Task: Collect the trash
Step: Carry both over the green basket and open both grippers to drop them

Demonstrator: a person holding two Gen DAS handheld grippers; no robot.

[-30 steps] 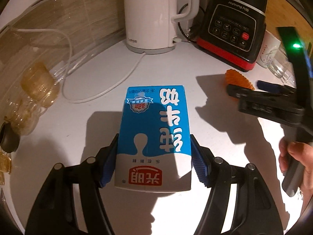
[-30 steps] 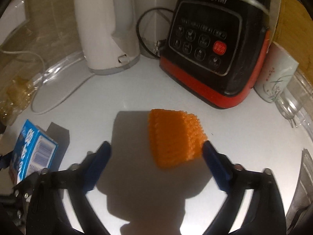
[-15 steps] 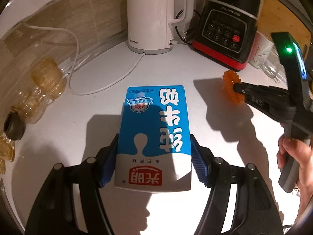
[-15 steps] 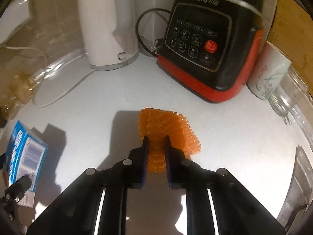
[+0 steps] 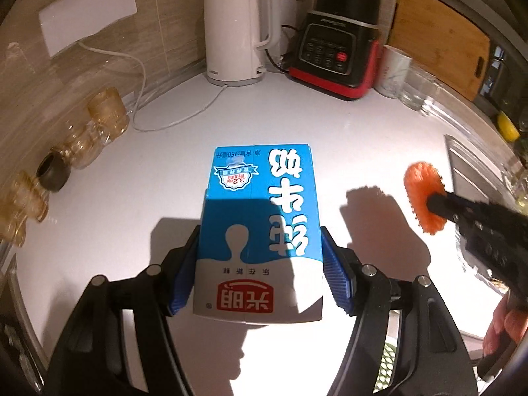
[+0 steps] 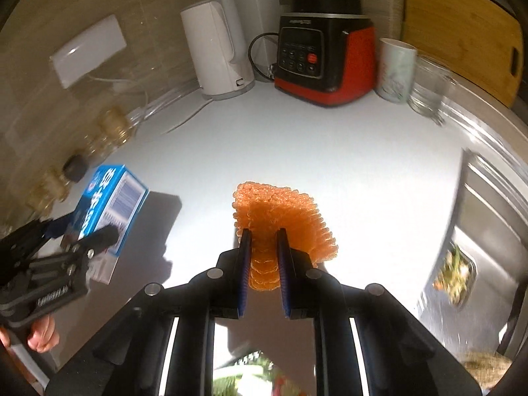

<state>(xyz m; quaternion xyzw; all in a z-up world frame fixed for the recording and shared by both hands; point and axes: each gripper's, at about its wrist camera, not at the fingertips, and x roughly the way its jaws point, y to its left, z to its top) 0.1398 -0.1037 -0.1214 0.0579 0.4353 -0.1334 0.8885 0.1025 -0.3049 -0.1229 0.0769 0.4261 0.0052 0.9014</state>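
Observation:
A blue and white milk carton is clamped between the blue pads of my left gripper, lifted above the white counter. The same carton shows at the left of the right wrist view, held by the left gripper. My right gripper is shut on an orange foam net, squeezing its near end flat while the rest fans out beyond the pads. In the left wrist view that orange net hangs at the right in the right gripper.
A white kettle and a black and red blender stand at the back wall, with a paper cup and a glass beside them. Amber glass jars line the left. A steel sink lies at the right.
The right gripper closed on the orange net and lifted it. Both grippers pulled back and up from the back wall, each carrying its item.

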